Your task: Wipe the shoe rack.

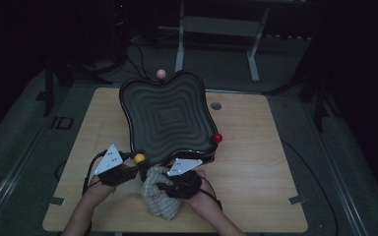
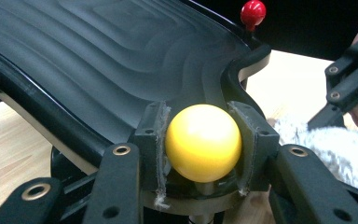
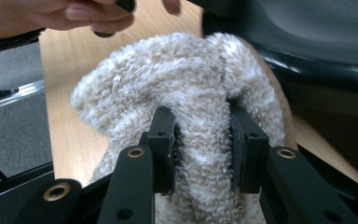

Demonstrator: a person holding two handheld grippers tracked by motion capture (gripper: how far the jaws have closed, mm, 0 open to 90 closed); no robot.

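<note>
Crumpled beige terry cloth (image 1: 161,197) lies at the near edge of the pale wooden table (image 1: 256,162), just in front of the tray, and the right gripper (image 3: 203,149) is clamped on a thick fold of it; both pads sink into the fluffy pile, so the jaws stand partly closed around the bunched fabric. Seen from the high view, the right gripper (image 1: 170,178) sits over the cloth's far end, close to the tray's near rim.

Left of it, the left gripper (image 2: 203,144) is closed on a glossy yellow ball knob (image 2: 203,142), one pad pressed against each side. That knob (image 1: 139,158) stands at the near left corner of the black wavy-ribbed tray (image 1: 170,115), which occupies the middle of the table. A red ball knob (image 1: 217,137) marks the tray's near right corner, and a pink ball knob (image 1: 161,73) its far edge.
</note>
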